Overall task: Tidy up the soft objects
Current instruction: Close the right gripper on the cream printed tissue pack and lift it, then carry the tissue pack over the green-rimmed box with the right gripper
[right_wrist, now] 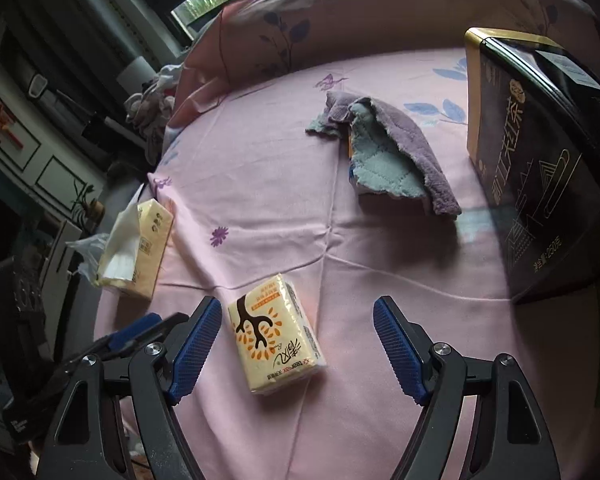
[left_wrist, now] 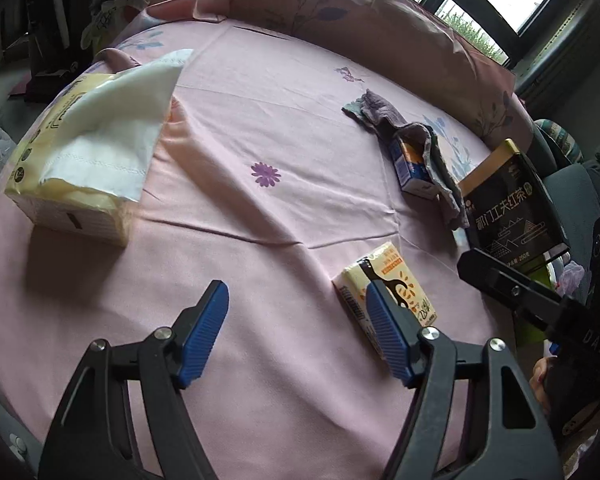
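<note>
A small yellow tissue pack (right_wrist: 275,338) lies on the pink sheet, between and just ahead of my open right gripper (right_wrist: 298,346); it also shows in the left wrist view (left_wrist: 384,300) beside the right finger. My left gripper (left_wrist: 296,334) is open and empty over bare sheet. A large tissue pack (left_wrist: 76,160) with a white tissue sticking out lies at the left; it also shows in the right wrist view (right_wrist: 134,252). A purple and grey cloth (right_wrist: 392,156) is draped over a small blue carton (left_wrist: 410,168).
A black tea box (right_wrist: 540,152) stands at the right; it also shows in the left wrist view (left_wrist: 512,208). A pink pillow (left_wrist: 340,12) lies along the far edge of the bed (left_wrist: 260,120). Furniture and clutter stand past the left edge.
</note>
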Available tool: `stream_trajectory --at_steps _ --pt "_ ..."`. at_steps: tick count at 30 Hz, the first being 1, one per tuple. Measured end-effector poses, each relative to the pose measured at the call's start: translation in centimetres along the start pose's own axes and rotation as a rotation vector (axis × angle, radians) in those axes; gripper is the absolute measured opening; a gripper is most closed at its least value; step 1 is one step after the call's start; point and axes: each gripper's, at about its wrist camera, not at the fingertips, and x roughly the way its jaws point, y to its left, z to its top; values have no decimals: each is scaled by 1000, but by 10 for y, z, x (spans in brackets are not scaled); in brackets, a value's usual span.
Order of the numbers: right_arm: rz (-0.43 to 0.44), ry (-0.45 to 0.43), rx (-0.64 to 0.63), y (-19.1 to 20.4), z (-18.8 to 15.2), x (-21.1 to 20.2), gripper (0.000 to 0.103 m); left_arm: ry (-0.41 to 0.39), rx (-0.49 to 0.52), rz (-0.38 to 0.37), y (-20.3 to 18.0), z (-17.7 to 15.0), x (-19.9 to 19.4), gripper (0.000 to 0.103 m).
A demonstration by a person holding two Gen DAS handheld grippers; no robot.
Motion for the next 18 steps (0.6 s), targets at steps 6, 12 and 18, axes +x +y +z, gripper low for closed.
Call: stream_trajectory --at_steps 6,12,18 --pt "102 36 25 -1 -1 7 64 67 62 -67 -26 -13 15 59" --pt "143 133 50 -1 -9 36 54 132 68 -110 -40 -19 35 52" --pt "81 166 24 1 -13 53 46 124 50 -155 -43 -20 38 37"
